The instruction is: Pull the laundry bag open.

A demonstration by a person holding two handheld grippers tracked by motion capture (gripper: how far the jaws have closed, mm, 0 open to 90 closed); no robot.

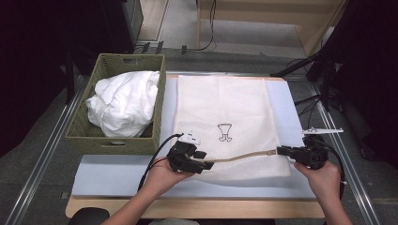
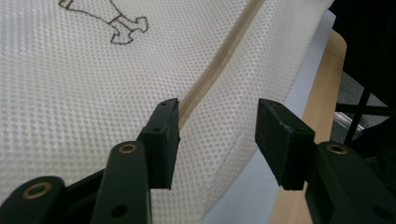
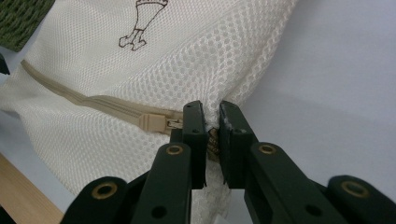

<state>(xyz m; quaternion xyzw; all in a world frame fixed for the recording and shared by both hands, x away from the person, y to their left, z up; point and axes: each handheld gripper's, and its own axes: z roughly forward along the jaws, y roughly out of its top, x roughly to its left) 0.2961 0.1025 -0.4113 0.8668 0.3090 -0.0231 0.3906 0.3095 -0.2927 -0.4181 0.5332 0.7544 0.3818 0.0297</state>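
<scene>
1. The mesh laundry bag (image 1: 225,126) lies flat on the pale blue mat (image 1: 112,176), its beige zipper (image 1: 244,157) running across the near end.
2. The right gripper (image 3: 212,122) pinches the bag's edge at the zipper's end, beside the slider (image 3: 154,122); keep that grip taut.
3. The left gripper (image 2: 217,135) stands half-wide, jaws astride the mesh beside the zipper, pressing nothing; it should clamp the fabric before any pull.
4. The wicker basket (image 1: 82,131) of white laundry (image 1: 124,101) sits just left, clear of the zipper.
</scene>
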